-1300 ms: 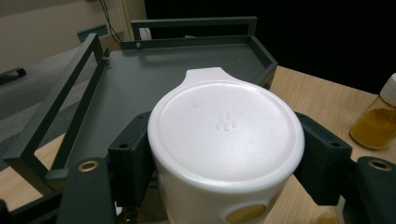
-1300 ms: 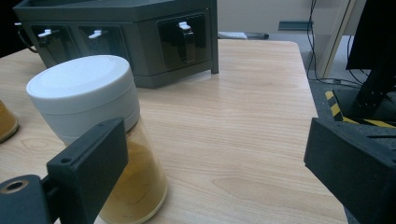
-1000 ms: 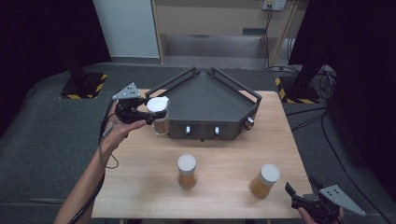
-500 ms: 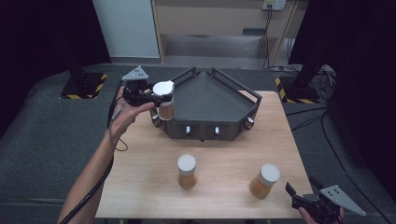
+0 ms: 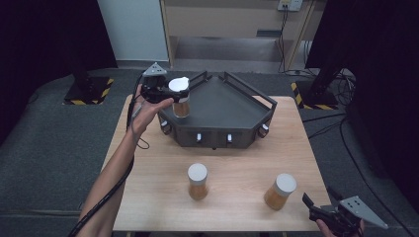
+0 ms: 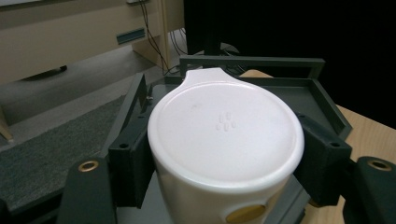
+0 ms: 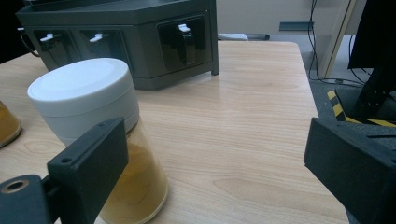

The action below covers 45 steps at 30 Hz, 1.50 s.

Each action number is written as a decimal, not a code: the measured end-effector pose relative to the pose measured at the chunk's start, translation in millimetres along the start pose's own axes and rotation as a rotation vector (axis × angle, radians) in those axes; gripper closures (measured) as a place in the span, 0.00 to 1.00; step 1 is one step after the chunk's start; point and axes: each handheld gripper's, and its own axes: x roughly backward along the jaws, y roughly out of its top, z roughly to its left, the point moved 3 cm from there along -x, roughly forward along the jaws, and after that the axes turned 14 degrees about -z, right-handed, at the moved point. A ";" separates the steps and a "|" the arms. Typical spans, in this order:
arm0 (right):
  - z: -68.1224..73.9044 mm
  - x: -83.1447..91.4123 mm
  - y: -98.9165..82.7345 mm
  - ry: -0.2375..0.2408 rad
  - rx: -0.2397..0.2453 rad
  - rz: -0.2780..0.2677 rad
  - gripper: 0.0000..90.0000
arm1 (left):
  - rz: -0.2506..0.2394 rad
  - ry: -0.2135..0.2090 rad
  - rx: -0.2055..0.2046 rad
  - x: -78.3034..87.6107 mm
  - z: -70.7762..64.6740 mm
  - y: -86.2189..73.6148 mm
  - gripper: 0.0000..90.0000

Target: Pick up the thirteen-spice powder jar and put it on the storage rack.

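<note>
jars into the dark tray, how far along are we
Nothing is set down in the dark tray yet. In hand: the left tool is clamped on the white lid of the first jar, holding it over the tray's left corner. Left: the middle jar and the right jar stand on the table; the right tool is open beside the right jar, not gripping it.

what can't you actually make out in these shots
- Left gripper view: the held jar shows mostly its white lid; the lower body is cut off by the bottom edge, and its sides sit behind the left gripper jaws.
- High view: the right gripper is partly cut off by the bottom edge.
- Right gripper view: the nearest jar is partly behind the gripper's own jaw; the middle jar is cut by the left edge.
</note>
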 end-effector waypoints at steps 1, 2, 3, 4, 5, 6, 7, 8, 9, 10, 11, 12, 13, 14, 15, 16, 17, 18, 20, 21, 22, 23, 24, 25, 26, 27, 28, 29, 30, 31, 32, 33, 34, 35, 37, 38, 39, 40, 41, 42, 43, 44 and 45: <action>-0.1 0.0 0.0 0.000 0.000 0.001 0.07 | -0.001 0.010 -0.003 -2.1 -0.6 -0.6 0.33; 0.0 0.0 0.0 0.001 -0.002 0.000 0.07 | 0.000 0.022 -0.005 -4.0 -1.3 -1.0 0.33; -0.1 -0.1 -0.1 0.001 -0.003 -0.001 0.07 | -0.004 0.035 -0.003 -5.6 -1.9 -1.7 0.33; -0.1 -0.1 -0.1 0.001 -0.003 -0.001 0.07 | -0.006 0.045 0.000 -7.1 -1.8 -2.1 0.33; -0.1 -0.1 -0.1 0.002 -0.002 -0.001 0.07 | -0.002 0.052 0.002 -8.5 -1.3 -1.9 0.33; -0.2 -0.2 -0.2 0.003 -0.002 -0.001 0.07 | -0.004 0.067 0.001 -10.7 -2.0 -2.4 0.33; -0.6 -0.3 -0.4 0.004 -0.003 -0.001 0.07 | -0.006 0.074 0.000 -11.4 -2.5 -2.9 0.33; -0.6 -0.2 -0.4 0.004 -0.003 -0.002 0.07 | -0.006 0.077 -0.001 -11.8 -2.5 -3.1 0.33; -0.8 -0.1 -0.3 0.005 -0.004 -0.001 0.07 | -0.004 0.081 0.000 -12.6 -2.5 -3.4 0.33; -0.8 0.0 -0.3 0.005 -0.004 -0.001 0.07 | -0.002 0.087 0.001 -13.4 -2.7 -3.9 0.33; -0.9 0.1 -0.4 0.005 -0.005 -0.002 0.07 | -0.002 0.094 0.002 -14.2 -3.1 -4.7 0.33; -0.9 0.1 -0.4 0.005 -0.005 -0.002 0.07 | 0.001 0.099 0.001 -15.0 -3.2 -5.2 0.33; -1.0 0.1 -0.4 0.005 -0.007 -0.002 0.07 | 0.005 0.106 -0.001 -15.8 -3.5 -5.6 0.33; -0.9 0.1 -0.5 0.006 -0.008 -0.003 0.07 | 0.008 0.112 -0.005 -16.4 -4.0 -6.2 0.33; -1.0 0.1 -0.5 0.006 -0.007 -0.003 0.07 | 0.008 0.115 -0.007 -17.1 -4.1 -7.5 0.33; -1.0 0.2 -0.5 0.006 -0.006 -0.003 0.07 | 0.013 0.117 -0.007 -17.7 -3.5 -8.4 0.33; -0.9 0.0 -0.7 0.005 -0.007 -0.004 0.07 | 0.009 0.122 -0.002 -18.5 -3.8 -10.3 0.33; -1.0 -0.1 -0.7 0.006 -0.007 -0.004 0.07 | 0.011 0.127 -0.004 -18.9 -4.1 -11.6 0.33; -1.1 0.0 -0.7 0.006 -0.009 -0.004 0.07 | 0.013 0.131 -0.007 -19.7 -4.1 -14.0 0.33; -1.0 0.2 -0.7 0.005 -0.008 -0.004 0.07 | 0.017 0.134 -0.009 -19.9 -4.3 -14.7 0.33; -1.0 0.2 -0.7 0.005 -0.009 -0.004 0.07 | 0.016 0.138 -0.009 -20.3 -4.8 -15.8 0.33; -1.1 0.2 -0.7 0.005 -0.009 -0.004 0.07 | 0.019 0.138 -0.008 -20.7 -4.6 -16.5 0.33; -1.1 0.2 -0.7 0.005 -0.010 -0.005 0.07 | 0.017 0.135 -0.006 -21.2 -4.0 -17.5 0.33; -1.2 0.1 -0.7 0.006 -0.010 -0.004 0.07 | 0.016 0.133 -0.005 -21.6 -3.7 -18.2 0.33; -1.2 0.1 -0.7 0.006 -0.010 -0.004 0.07 | 0.017 0.132 -0.005 -22.1 -3.8 -18.5 0.33; -1.2 0.1 -0.7 0.006 -0.010 -0.004 0.07 | 0.017 0.133 -0.007 -22.6 -4.2 -18.8 0.33; -1.2 0.1 -0.7 0.006 -0.010 -0.004 0.07 | 0.013 0.135 -0.006 -23.2 -4.7 -19.7 0.33; -1.2 0.1 -0.7 0.005 -0.010 -0.004 0.07 | 0.013 0.135 -0.005 -23.8 -4.8 -20.1 0.33; -1.4 0.2 -0.7 0.006 -0.010 -0.004 0.07 | 0.012 0.135 -0.006 -24.3 -5.0 -20.7 0.33; -1.4 0.3 -0.7 0.006 -0.011 -0.005 0.07 | 0.010 0.136 -0.006 -24.6 -5.5 -21.5 0.33; -1.5 0.4 -0.9 0.006 -0.009 -0.006 0.07 | 0.011 0.134 -0.008 -25.1 -5.6 -22.0 0.33; -1.6 0.4 -0.9 0.007 -0.010 -0.006 0.07 | 0.012 0.130 -0.012 -25.7 -5.6 -22.7 0.33; -1.6 0.4 -0.9 0.007 -0.010 -0.006 0.07 | 0.013 0.130 -0.013 -25.9 -5.5 -23.4 0.33; -1.6 0.5 -0.9 0.007 -0.010 -0.007 0.07 | 0.011 0.130 -0.007 -25.9 -5.2 -24.6 0.33; -1.7 0.5 -0.9 0.007 -0.011 -0.008 0.07 | 0.002 0.132 0.000 -26.0 -4.8 -27.8 0.33; -1.6 0.6 -0.9 0.007 -0.011 -0.008 0.07 | 0.003 0.132 0.001 -26.0 -4.7 -27.9 0.33; -1.5 0.6 -0.9 0.006 -0.010 -0.008 0.07 | 0.001 0.132 0.002 -25.9 -4.7 -28.3 0.33; -1.4 0.8 -0.9 0.006 -0.010 -0.009 0.07 | -0.002 0.132 0.003 -25.8 -4.6 -29.0 0.33; -1.5 0.8 -0.9 0.007 -0.010 -0.010 0.07 | -0.004 0.131 0.003 -25.6 -4.5 -29.6 0.33; -1.4 0.7 -0.9 0.006 -0.010 -0.009 0.07 | -0.004 0.131 0.002 -25.2 -4.1 -29.9 0.33; -1.4 0.7 -0.9 0.007 -0.010 -0.009 0.07 | -0.007 0.132 0.008 -24.9 -3.7 -30.6 0.33; -1.4 0.7 -0.9 0.007 -0.010 -0.009 0.07 | -0.010 0.131 0.011 -24.5 -3.0 -31.3 0.33; -1.3 0.7 -0.8 0.007 -0.010 -0.009 0.07 | -0.012 0.130 0.011 -24.3 -2.7 -31.8 0.33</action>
